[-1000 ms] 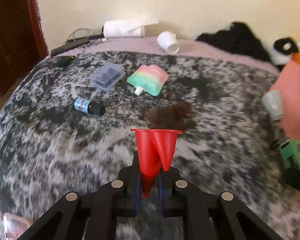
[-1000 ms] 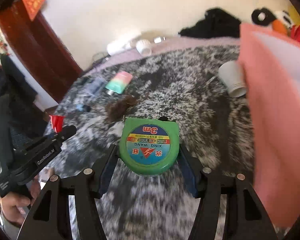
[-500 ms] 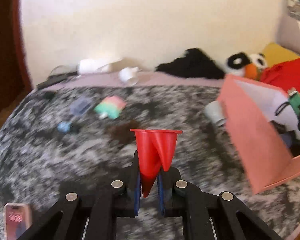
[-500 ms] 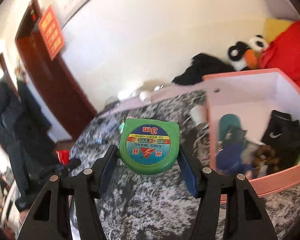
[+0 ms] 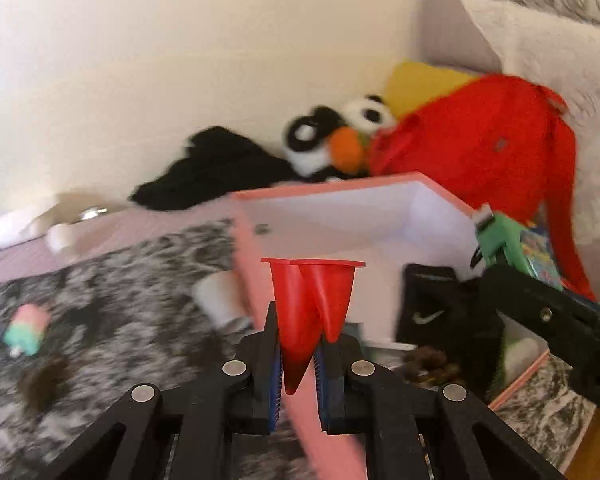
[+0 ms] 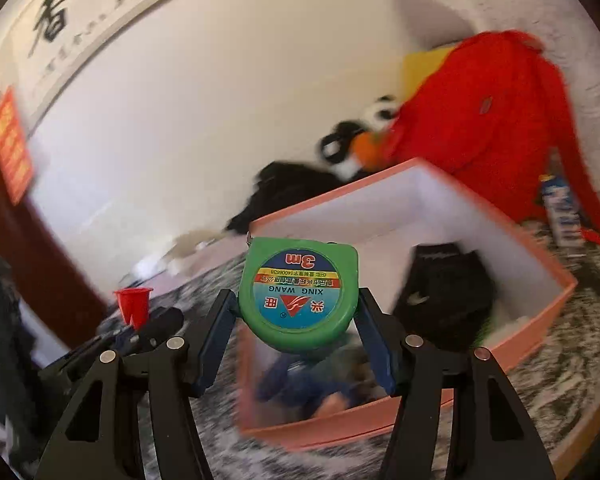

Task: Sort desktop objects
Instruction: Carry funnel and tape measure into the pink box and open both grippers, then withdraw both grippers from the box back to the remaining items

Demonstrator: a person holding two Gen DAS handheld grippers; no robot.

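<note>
Hovering: tape measure (image 6: 298, 294) above pink box rim (image 6: 332, 196).

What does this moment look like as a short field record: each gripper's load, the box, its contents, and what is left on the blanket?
left gripper: shut on red funnel-shaped piece
right gripper: shut on green tape measure
container: pink box, open top, white inside
box contents: black sock; blue and brown items, blurred
still on blanket: pink-and-green pouch, white cup lying beside the box
image quality: motion blur in both views
</note>
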